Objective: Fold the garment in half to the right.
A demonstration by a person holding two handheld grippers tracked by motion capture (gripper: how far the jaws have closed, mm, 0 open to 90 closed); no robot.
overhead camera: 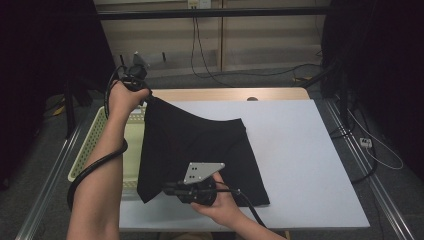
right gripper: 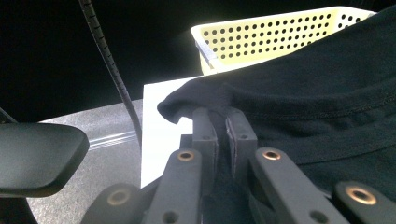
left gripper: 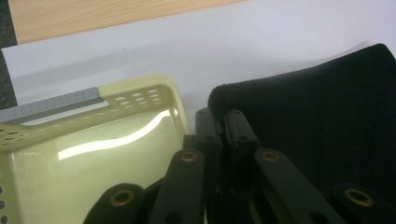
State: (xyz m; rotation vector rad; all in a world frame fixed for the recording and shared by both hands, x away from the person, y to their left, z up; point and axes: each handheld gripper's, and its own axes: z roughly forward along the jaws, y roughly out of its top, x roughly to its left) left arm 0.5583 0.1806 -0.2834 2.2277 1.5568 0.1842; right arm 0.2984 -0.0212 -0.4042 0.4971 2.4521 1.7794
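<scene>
Two grippers each pinch a corner of one black garment point(overhead camera: 200, 150), a folded dark cloth spread over the white table top point(overhead camera: 310, 150). Nearest the person, the right gripper point(overhead camera: 167, 189) has its jaws closed on the garment's near left corner; in the right gripper view that corner point(right gripper: 187, 100) bunches up just past the jaw tips, with cloth pressed in the narrow slot between them and the rest of the garment running off to the jaws' right. Beyond those jaws stands the perforated pale yellow basket point(right gripper: 280, 37).

Farther off, the left gripper point(overhead camera: 145, 97) is raised and grips the garment's far left corner, so that edge is lifted off the table. In the left gripper view its jaws are shut on the cloth edge point(left gripper: 224, 93), which rises right at their tips; the garment spreads to their right, and the basket point(left gripper: 140, 98) sits just beside them on their left.
</scene>
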